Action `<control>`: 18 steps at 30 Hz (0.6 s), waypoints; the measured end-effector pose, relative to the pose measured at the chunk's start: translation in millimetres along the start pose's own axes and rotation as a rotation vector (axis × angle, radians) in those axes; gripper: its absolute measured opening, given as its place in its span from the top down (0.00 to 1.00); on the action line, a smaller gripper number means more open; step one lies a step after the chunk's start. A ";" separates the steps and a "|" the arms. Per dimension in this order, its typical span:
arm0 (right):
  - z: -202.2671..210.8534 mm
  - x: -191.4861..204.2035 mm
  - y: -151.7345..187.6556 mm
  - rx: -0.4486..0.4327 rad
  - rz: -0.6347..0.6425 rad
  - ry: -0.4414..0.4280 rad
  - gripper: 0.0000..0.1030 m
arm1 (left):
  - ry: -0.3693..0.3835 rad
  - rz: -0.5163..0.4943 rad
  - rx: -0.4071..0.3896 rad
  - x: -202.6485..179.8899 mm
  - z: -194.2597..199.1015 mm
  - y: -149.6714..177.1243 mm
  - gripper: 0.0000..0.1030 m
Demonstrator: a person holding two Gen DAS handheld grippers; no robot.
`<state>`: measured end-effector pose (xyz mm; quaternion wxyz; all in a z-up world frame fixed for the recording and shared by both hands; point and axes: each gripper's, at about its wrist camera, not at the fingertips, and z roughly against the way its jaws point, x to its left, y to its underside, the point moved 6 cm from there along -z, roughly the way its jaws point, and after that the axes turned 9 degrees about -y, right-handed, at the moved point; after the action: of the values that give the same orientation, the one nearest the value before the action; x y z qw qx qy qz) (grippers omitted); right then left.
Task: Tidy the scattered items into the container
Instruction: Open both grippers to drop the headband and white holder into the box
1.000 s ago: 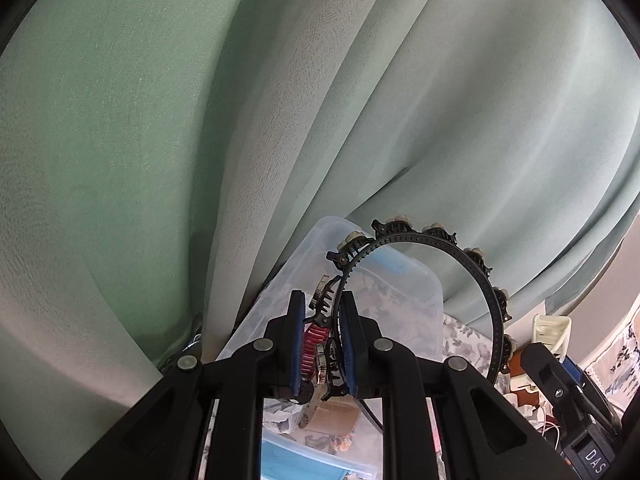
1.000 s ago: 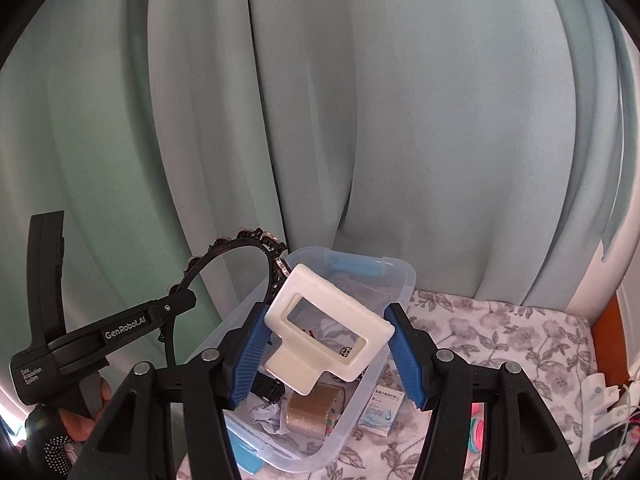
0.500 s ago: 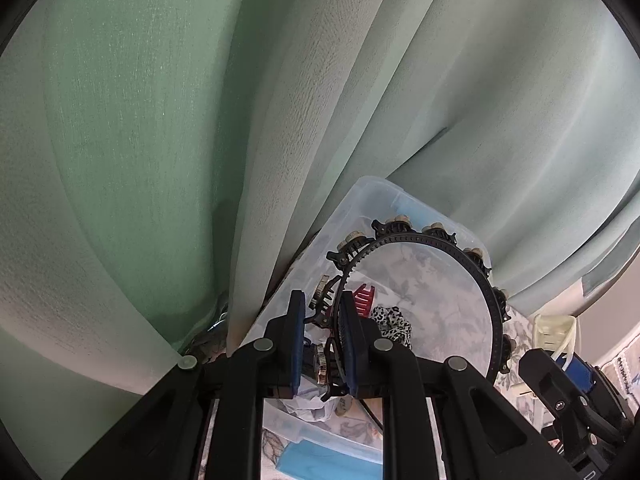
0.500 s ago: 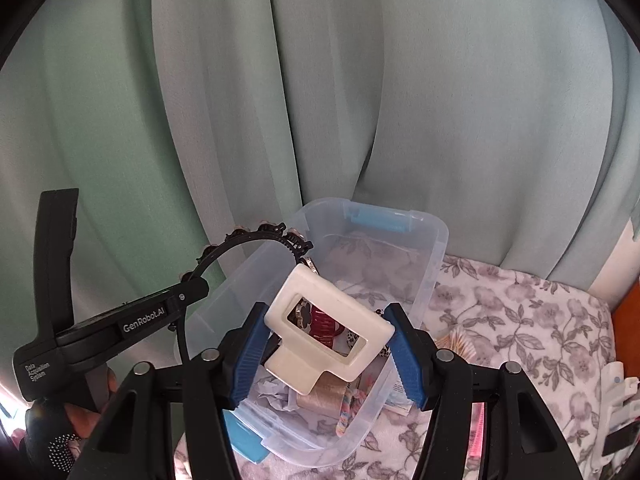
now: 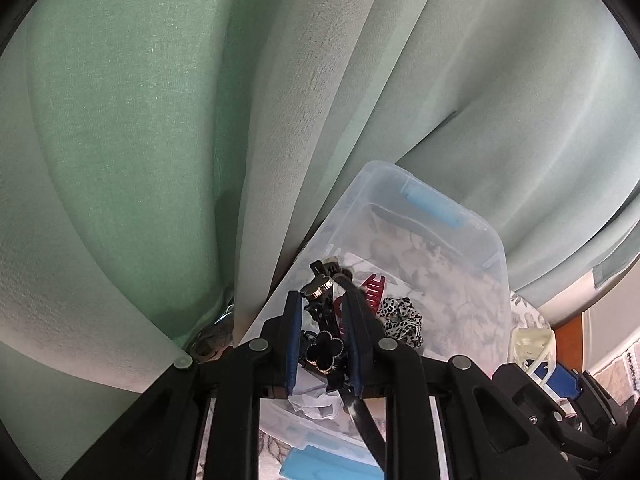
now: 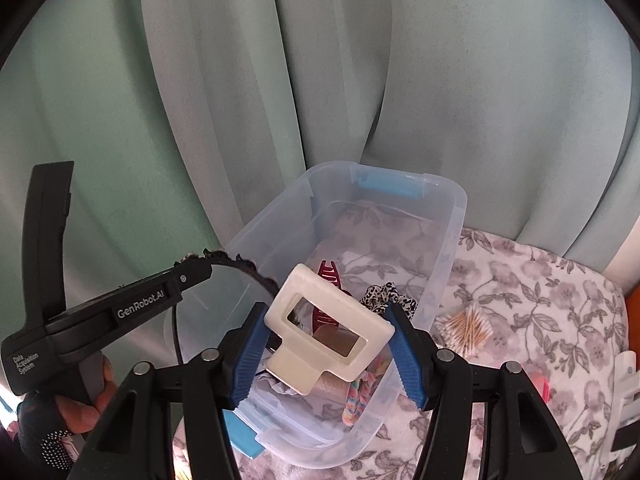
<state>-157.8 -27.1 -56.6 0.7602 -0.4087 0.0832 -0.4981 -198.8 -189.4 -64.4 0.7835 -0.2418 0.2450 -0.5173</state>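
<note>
Left gripper point(image 5: 322, 332) clamps headband point(image 5: 324, 346); only right view shows swabs point(image 6: 466, 328).

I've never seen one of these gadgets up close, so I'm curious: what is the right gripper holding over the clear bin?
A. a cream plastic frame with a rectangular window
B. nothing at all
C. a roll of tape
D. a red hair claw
A: the right gripper has its blue pads pressed on both sides of a cream frame, held above the bin; the red claw already lies inside.
</note>
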 end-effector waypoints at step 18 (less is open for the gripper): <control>-1.2 -9.3 1.5 -0.014 -0.020 -0.024 0.12 | 0.046 0.012 0.006 9.5 -3.4 13.7 0.40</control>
<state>-162.0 -19.8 -61.0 0.7535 -0.4206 0.0735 -0.5000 -188.3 -193.9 -76.9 0.7813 -0.2261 0.2631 -0.5189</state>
